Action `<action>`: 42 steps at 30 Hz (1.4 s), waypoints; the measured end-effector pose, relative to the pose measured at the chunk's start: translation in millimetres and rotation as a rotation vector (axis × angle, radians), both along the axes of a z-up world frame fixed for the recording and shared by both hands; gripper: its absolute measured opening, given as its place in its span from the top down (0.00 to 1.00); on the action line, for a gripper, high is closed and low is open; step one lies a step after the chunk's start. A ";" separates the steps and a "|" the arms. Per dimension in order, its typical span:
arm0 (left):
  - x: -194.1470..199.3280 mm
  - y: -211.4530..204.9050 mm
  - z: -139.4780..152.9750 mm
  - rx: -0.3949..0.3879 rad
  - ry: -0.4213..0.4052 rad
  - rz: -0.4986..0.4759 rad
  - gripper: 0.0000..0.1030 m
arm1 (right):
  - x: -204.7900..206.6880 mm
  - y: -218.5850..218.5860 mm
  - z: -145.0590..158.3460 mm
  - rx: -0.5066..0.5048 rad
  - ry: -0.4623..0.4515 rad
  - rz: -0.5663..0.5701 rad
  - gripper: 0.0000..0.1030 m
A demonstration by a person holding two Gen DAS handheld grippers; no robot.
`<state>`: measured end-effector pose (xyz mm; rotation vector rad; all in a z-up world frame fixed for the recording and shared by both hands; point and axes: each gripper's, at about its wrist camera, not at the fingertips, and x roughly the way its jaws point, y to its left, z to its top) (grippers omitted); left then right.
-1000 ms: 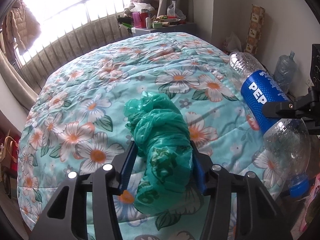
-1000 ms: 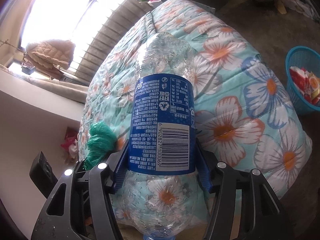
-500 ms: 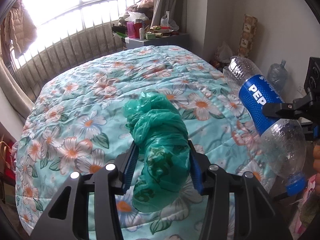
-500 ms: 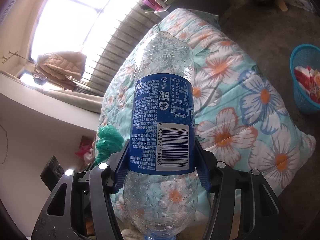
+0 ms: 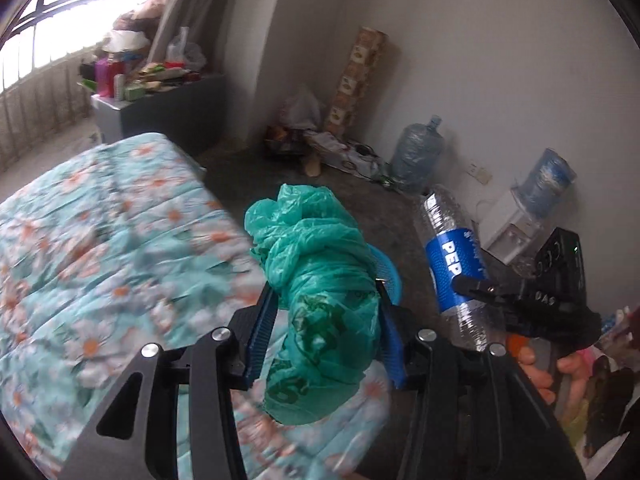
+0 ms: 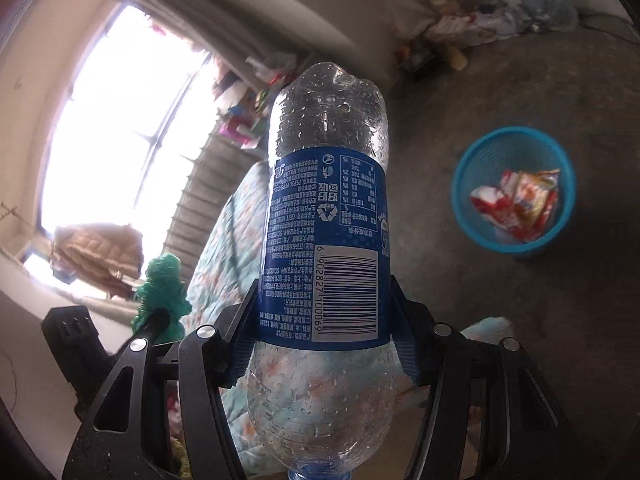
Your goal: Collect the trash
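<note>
My left gripper (image 5: 326, 332) is shut on a crumpled green plastic bag (image 5: 320, 280), held in the air over the bed's edge. My right gripper (image 6: 324, 320) is shut on an empty clear Pepsi bottle (image 6: 324, 220) with a blue label, cap end toward the camera. The bottle (image 5: 454, 268) also shows at the right of the left wrist view, and the green bag (image 6: 162, 288) at the left of the right wrist view. A blue mesh trash basket (image 6: 514, 190) with red and white wrappers stands on the floor to the right; its rim (image 5: 386, 270) peeks out behind the bag.
The bed with a floral quilt (image 5: 100, 248) lies to the left. Two large water jugs (image 5: 416, 152), a white dispenser (image 5: 508, 224), a tall patterned box (image 5: 356, 76) and floor clutter (image 5: 320, 144) line the wall. A cluttered grey cabinet (image 5: 160, 104) stands by the window.
Both grippers have swung right, away from the bed toward the floor. The blue basket is now nearer and more central in the right wrist view. Both grips are unchanged.
</note>
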<state>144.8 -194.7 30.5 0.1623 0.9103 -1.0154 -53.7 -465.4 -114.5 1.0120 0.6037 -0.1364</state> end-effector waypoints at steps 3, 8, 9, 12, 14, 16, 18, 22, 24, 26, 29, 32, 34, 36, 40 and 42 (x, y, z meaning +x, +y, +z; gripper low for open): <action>8.8 -75.7 -16.4 0.040 0.092 -0.096 0.55 | -15.6 -34.5 -25.8 0.021 0.051 -0.084 0.46; 22.2 -194.1 -72.5 0.160 0.226 -0.169 0.55 | -4.5 -66.9 -74.2 0.094 0.123 -0.128 0.46; 24.3 -211.5 -83.2 0.181 0.240 -0.167 0.55 | -2.9 -73.4 -82.3 0.104 0.136 -0.131 0.46; 34.4 -262.7 -111.7 0.229 0.272 -0.173 0.55 | 13.9 -99.0 -103.3 0.144 0.159 -0.122 0.45; 42.2 -291.5 -128.4 0.248 0.296 -0.163 0.53 | 26.5 -119.2 -118.3 0.178 0.179 -0.134 0.43; 49.6 -312.2 -144.8 0.269 0.298 -0.144 0.24 | 43.8 -136.8 -131.0 0.190 0.196 -0.139 0.38; 57.6 -324.8 -158.1 0.277 0.284 -0.081 0.18 | 58.8 -154.3 -152.3 0.205 0.238 -0.161 0.24; 60.9 -309.2 -165.5 0.227 0.315 0.001 0.18 | 60.3 -162.8 -186.0 0.219 0.334 -0.221 0.25; 65.8 -295.8 -161.4 0.205 0.324 -0.022 0.18 | 49.8 -156.9 -188.2 0.210 0.319 -0.250 0.25; 65.5 -285.0 -150.3 0.181 0.296 -0.043 0.18 | 37.3 -148.9 -184.6 0.190 0.288 -0.275 0.25; 59.6 -266.6 -128.5 0.142 0.258 -0.055 0.18 | 17.7 -136.3 -173.3 0.144 0.280 -0.315 0.25; 51.0 -244.2 -103.3 0.095 0.241 -0.070 0.18 | 10.2 -139.0 -165.0 0.115 0.276 -0.348 0.25; 44.7 -224.8 -84.0 0.065 0.221 -0.075 0.18 | 5.6 -136.3 -155.6 0.085 0.269 -0.359 0.25; 36.5 -200.2 -61.5 0.024 0.191 -0.080 0.18 | 2.0 -130.2 -142.1 0.049 0.257 -0.365 0.25; 19.4 -140.2 -19.2 -0.044 0.114 -0.069 0.15 | 4.3 -100.3 -99.6 -0.075 0.210 -0.333 0.25; 9.3 -103.1 0.4 -0.085 0.073 -0.053 0.11 | 9.7 -77.2 -75.2 -0.145 0.185 -0.307 0.25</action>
